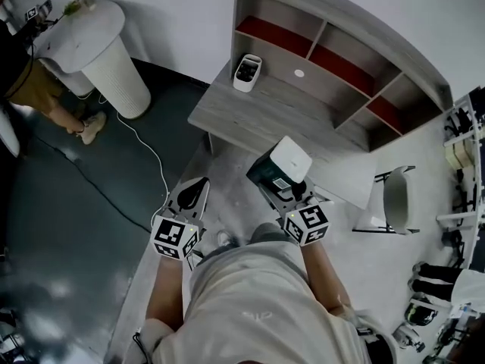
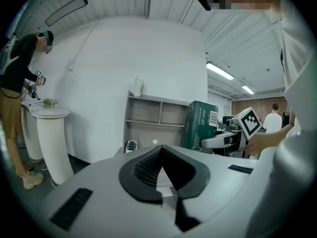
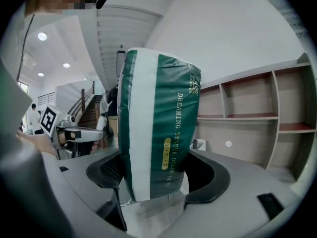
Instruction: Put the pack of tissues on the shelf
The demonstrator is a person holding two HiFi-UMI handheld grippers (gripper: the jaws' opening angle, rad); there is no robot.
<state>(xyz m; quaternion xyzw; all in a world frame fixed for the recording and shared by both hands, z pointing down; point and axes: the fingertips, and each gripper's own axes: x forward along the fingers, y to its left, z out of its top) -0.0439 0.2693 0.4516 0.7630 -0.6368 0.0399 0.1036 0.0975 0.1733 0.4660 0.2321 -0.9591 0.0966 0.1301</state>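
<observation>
The pack of tissues (image 1: 282, 164), green with a white band, hangs upright in the air in front of the grey desk (image 1: 250, 116). My right gripper (image 1: 286, 182) is shut on its lower part. In the right gripper view the pack (image 3: 158, 133) fills the gap between the jaws of the right gripper (image 3: 158, 175), both pads against its sides. The grey shelf (image 1: 333, 59) with red-backed compartments stands on the desk beyond; the shelf (image 3: 247, 118) lies to the pack's right. My left gripper (image 1: 195, 189) hovers lower left, shut and empty. From the left gripper (image 2: 159, 157), the pack (image 2: 200, 125) shows at the right.
A small white box (image 1: 247, 72) with dark contents sits on the desk's left end. A white pedestal (image 1: 114, 59) and a person (image 1: 30, 82) are at far left, with a cable (image 1: 144, 146) across the dark floor. A chair (image 1: 395, 199) stands at the right.
</observation>
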